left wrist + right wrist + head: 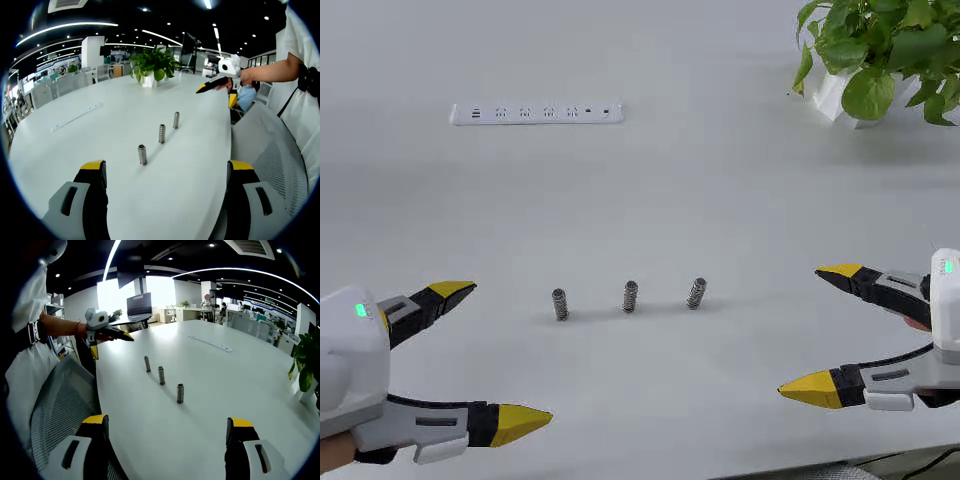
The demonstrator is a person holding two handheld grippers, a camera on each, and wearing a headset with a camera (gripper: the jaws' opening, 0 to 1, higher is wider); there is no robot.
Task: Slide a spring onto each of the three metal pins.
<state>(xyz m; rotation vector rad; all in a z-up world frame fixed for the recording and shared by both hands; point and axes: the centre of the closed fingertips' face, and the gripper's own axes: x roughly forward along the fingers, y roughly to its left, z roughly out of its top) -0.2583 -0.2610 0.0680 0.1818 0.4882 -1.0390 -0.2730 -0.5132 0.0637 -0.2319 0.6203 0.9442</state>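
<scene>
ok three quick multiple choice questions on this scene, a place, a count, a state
1. Where does the leafy green potted plant stand on the white table?
A. far right side
B. between the grippers
C. near left edge

2. How many coiled metal springs stand in the row?
A. two
B. three
C. five

3. How are the left gripper and right gripper?
A. both shut on springs
B. left shut, right open
C. both open, empty

Answers: 1 A, it sits top right in the head view; 2 B, three stand side by side; 3 C, each one's jaws stand wide apart, nothing between.
</scene>
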